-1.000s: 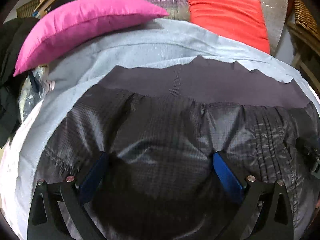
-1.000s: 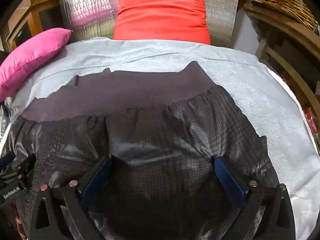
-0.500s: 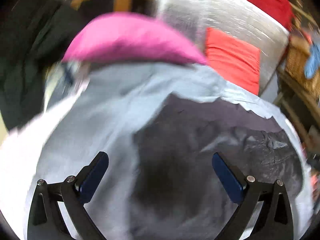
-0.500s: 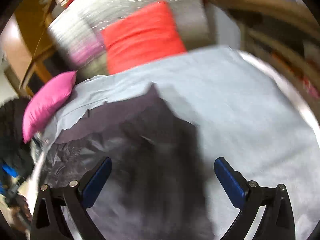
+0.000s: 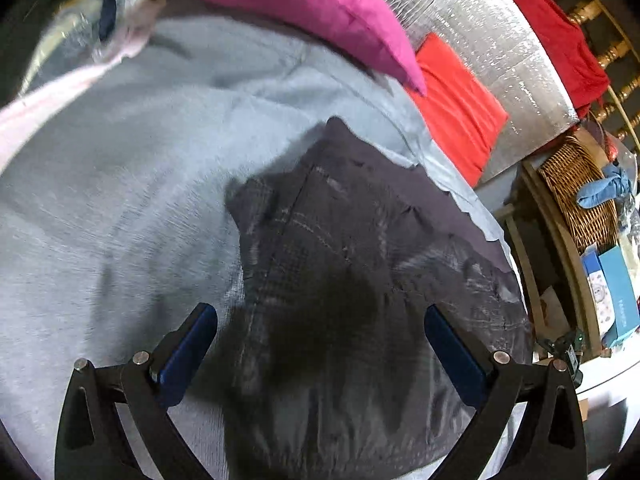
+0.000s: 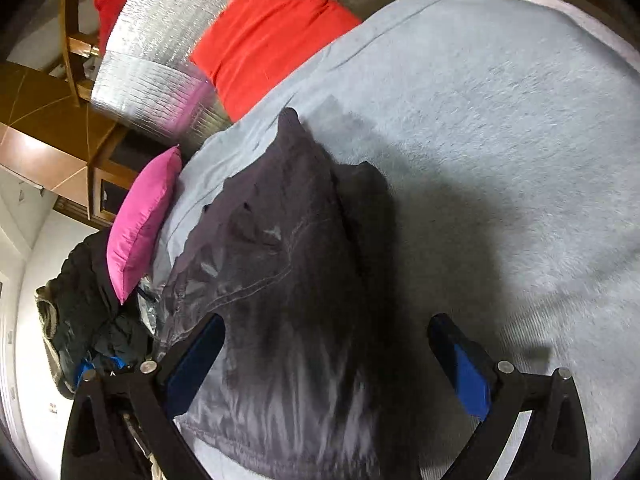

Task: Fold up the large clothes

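Note:
A dark grey quilted jacket (image 5: 360, 280) with a ribbed hem lies spread on a light grey bed cover (image 5: 120, 200). In the left wrist view my left gripper (image 5: 320, 340) hangs open above the jacket's left edge, one blue pad over the cover and the other over the jacket. In the right wrist view the same jacket (image 6: 288, 280) lies under my right gripper (image 6: 326, 356), which stands open over the jacket's right edge. Nothing is between either pair of fingers. Both views are tilted and slightly blurred.
A pink pillow (image 5: 312, 8) and a red cushion (image 5: 456, 108) lean against a silver foil panel (image 5: 480, 40) at the head of the bed. A wicker basket (image 5: 576, 196) and boxes sit on a wooden shelf to the right. Dark clothes (image 6: 80, 312) are piled left of the bed.
Both grippers have lifted and swung apart: the left one now sits over the jacket's left edge, the right one over its right edge. Both stay open.

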Available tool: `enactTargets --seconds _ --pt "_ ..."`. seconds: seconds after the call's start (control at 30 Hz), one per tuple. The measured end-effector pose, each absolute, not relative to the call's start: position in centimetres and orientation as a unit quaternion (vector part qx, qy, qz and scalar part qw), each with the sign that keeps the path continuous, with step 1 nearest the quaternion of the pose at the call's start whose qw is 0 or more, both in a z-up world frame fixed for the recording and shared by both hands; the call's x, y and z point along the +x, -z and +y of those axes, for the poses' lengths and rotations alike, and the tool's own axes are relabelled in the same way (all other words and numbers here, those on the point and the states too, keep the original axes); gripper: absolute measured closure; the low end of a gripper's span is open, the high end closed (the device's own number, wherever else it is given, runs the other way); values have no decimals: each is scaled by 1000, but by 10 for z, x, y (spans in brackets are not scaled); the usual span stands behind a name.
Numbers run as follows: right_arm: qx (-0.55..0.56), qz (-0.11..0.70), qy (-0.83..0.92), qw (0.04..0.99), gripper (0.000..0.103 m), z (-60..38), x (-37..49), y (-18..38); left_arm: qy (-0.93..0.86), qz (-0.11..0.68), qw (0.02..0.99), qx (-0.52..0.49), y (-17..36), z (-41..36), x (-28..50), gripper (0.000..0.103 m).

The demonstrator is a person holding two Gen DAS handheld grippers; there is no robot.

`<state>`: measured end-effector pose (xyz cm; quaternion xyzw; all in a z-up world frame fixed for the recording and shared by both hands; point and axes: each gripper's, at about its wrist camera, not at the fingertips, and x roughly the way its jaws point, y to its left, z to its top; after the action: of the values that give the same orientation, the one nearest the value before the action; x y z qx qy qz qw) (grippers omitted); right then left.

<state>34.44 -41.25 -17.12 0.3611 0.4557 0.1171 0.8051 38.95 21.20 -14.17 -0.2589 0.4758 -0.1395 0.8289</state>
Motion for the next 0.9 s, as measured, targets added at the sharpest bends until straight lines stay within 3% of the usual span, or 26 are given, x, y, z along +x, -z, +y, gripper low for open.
enactTargets --seconds 0.17,0.3,0.43,0.6,0.67,0.73,0.77,0.8,0.9 --pt "317 472 -122 813 10 -402 356 174 140 495 821 -248 160 207 399 3" --pt "283 469 -74 833 11 -406 350 159 78 487 846 -205 142 203 397 5" --pt "164 391 1 906 10 -381 340 97 3 416 904 -100 94 182 392 6" --pt "30 404 -47 913 10 -297 378 86 8 407 913 18 92 123 417 6" --pt "28 443 -43 895 11 -291 403 110 7 465 885 22 120 116 440 7" --pt "51 481 -6 875 13 -307 417 134 10 514 858 -21 141 128 452 19" --pt "88 484 -3 870 21 -319 419 138 16 512 857 -45 138 136 452 22" --pt "110 473 -9 874 23 -326 417 131 22 503 862 -58 131 143 452 32" --pt "136 429 -43 892 23 -343 419 104 69 453 885 -85 105 157 457 24"
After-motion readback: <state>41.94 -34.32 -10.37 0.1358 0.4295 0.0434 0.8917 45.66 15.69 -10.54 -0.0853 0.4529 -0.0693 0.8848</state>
